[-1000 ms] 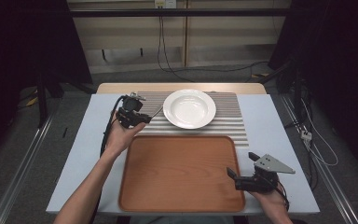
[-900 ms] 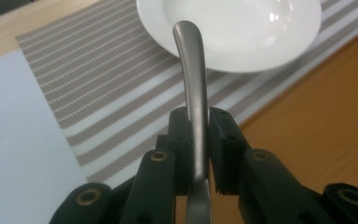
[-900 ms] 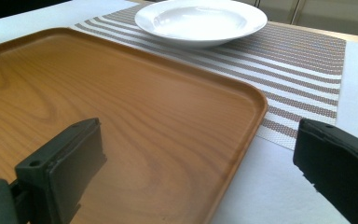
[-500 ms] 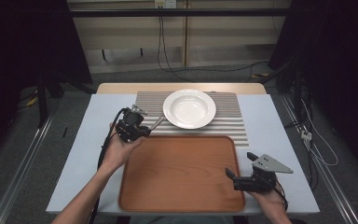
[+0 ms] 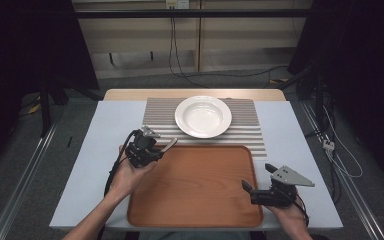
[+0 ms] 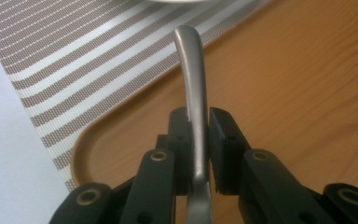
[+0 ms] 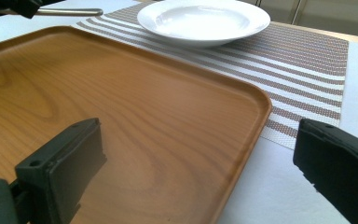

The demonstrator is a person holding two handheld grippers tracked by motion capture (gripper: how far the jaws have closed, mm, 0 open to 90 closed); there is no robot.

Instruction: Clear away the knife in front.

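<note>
1. Cutlery handle [image 6: 193, 88], a slim grey metal piece, is pinched between the two black jaws of the left gripper [image 6: 196, 135]; its rounded end juts past the jaw tips and hangs above the far left corner of the wooden tray [image 6: 307, 93]. What kind of utensil it is cannot be told, since the working end is hidden behind the gripper.
2. From the high view the same handle [image 5: 169, 145] sticks out of the left gripper [image 5: 152, 149] toward the tray's far edge, with the person's left hand [image 5: 127, 175] holding the gripper just over the tray's left rim.
3. Right gripper [image 5: 252, 190] sits low at the tray's near right corner, held in the person's right hand [image 5: 290, 215]. Its jaws are spread wide with nothing between them, one over the tray's wood and the other past its right rim.
4. Beyond the tray's far edge lies a striped placemat [image 5: 250, 132], touching or slightly under the tray.
5. White plate [image 5: 203, 116], empty, rests on that placemat, well beyond the tray.
6. Pale table [image 5: 95, 150] carries the tray and placemat.
</note>
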